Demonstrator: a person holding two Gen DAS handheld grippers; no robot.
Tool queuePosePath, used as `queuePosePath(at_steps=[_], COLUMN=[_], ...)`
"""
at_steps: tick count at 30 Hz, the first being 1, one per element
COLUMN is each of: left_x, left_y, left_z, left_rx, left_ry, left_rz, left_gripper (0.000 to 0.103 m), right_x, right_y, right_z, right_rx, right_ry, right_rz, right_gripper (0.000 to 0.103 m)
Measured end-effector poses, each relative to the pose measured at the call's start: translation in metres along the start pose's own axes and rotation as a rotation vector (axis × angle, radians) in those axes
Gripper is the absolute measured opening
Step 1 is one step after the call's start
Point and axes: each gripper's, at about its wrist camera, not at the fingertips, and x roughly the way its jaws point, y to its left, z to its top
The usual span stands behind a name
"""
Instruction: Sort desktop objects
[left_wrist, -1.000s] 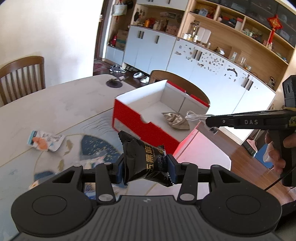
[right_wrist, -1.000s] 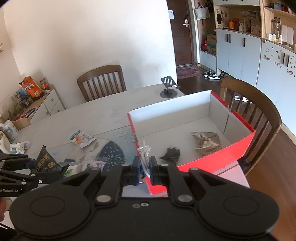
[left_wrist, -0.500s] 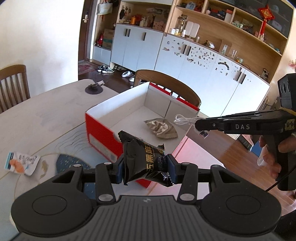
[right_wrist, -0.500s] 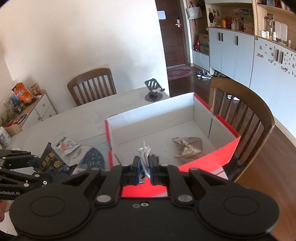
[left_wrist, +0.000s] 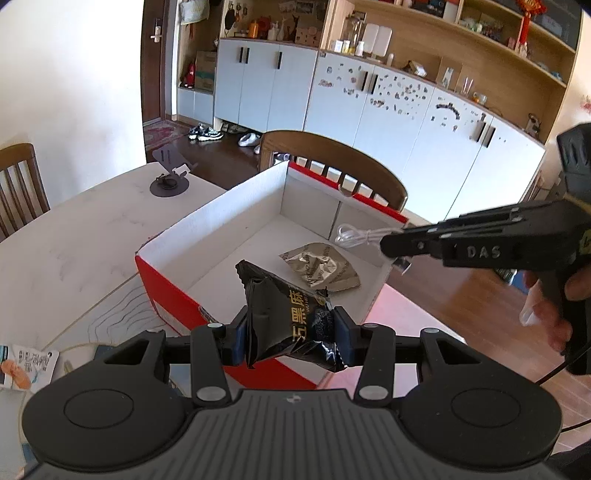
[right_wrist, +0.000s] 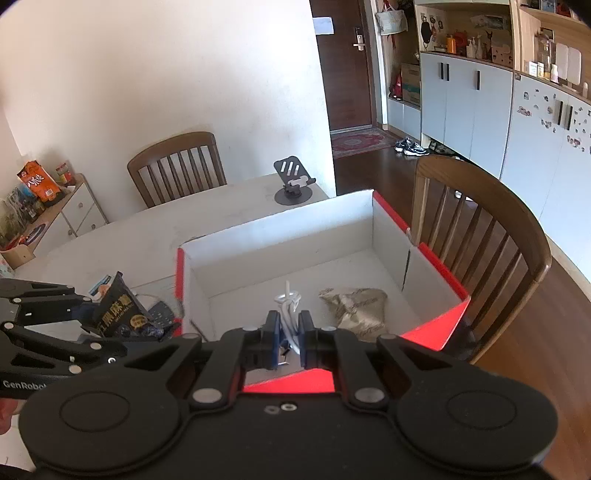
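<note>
The pale worktop (left_wrist: 70, 236) spreads out below me, with two brown wooden slat-back chairs (right_wrist: 177, 166) drawn up at its edges. On it stands the big open cardboard box, red outside and white inside (left_wrist: 221, 221), its red near wall just ahead of both my tools. A crumpled gold-brown foil packet (left_wrist: 321, 269) lies on the box floor toward its right end.

My left tool (left_wrist: 290, 330) is clamped on a black crinkled snack packet with gold lettering (left_wrist: 288, 317); the blue pads pinch its lower half from both sides and its serrated top edge sticks up and away from me. In the left wrist view the packet sits over the near red wall of the box; from the right wrist view it hangs just left of the box's left corner (right_wrist: 118, 310).

My right tool (right_wrist: 288, 332) is closed tight on a coiled white cable (right_wrist: 288, 306), whose loop pokes out past the fingertips above the white floor of the box, near the gold packet. From the left wrist view the same cable (left_wrist: 354, 234) juts from the tool's tip, over the box's right end.

A dark grey phone stand on a round base (right_wrist: 293, 182) sits on the far part of the worktop beyond the box. A small white and orange sachet (left_wrist: 26, 365) lies flat on the worktop at my left.
</note>
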Motion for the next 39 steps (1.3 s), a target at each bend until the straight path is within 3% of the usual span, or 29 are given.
queuePosePath(at_steps=[22,39], left_x=[0.085,0.154], left_y=[0.016,0.036], left_z=[0.046,0.054], left_rx=[0.002,0.003], left_ry=[0.123,0.293], left_rz=[0.074,0.06], left_gripper=[0.044,0.044], right_x=[0.058,0.105], right_y=[-0.027,-0.023], right_z=[0.023,0.013], right_rx=[-0.066,-0.133], right_ry=[0.078,0.182], right_rz=[0.044,0.042], right_gripper=[0.009,0.009])
